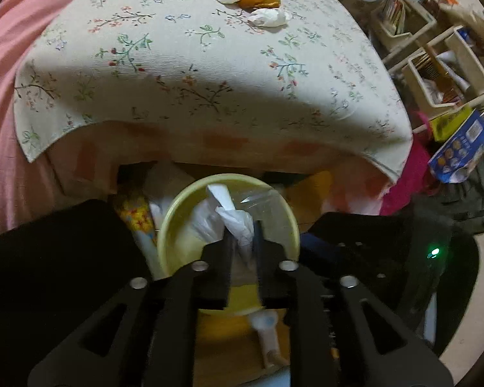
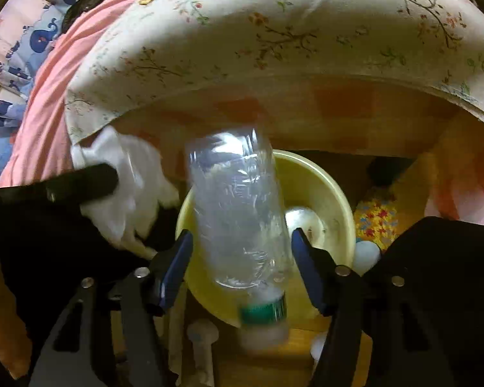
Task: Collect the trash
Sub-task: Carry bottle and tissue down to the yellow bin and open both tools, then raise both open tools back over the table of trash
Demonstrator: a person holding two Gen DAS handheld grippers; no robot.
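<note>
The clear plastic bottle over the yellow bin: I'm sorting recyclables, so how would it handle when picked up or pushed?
The clear plastic bottle looks empty, so probably light. Its walls look wrinkled and thin, so it would likely dent under a squeeze. Being round and smooth, it could slip between the right claw fingers, which stand apart from it, or roll if laid down.

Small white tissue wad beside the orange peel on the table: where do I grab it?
Pinch the small tissue wad across its puffy middle, coming straight down from above. It lies loose on the tablecloth, and the orange peel sits close behind it, so the top is free.
</note>
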